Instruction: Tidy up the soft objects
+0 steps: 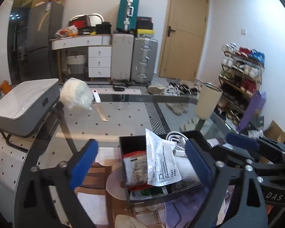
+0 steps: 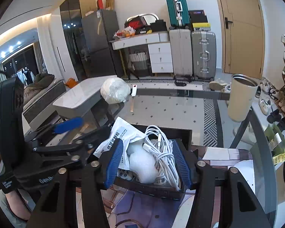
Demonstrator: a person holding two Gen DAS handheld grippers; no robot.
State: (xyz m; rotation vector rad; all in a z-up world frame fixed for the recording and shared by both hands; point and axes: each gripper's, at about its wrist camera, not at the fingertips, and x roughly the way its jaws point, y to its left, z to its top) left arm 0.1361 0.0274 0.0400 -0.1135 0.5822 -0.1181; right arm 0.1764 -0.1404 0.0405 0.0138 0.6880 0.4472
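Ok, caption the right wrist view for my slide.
Right hand-held gripper open over a black box holding white cables and a sachet on a glass table.

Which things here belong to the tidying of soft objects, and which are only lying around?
Belong to the job:
black box
white printed pouch
white cable bundle
wrapped white bundle

Lying about:
beige cup
white stick
suitcases
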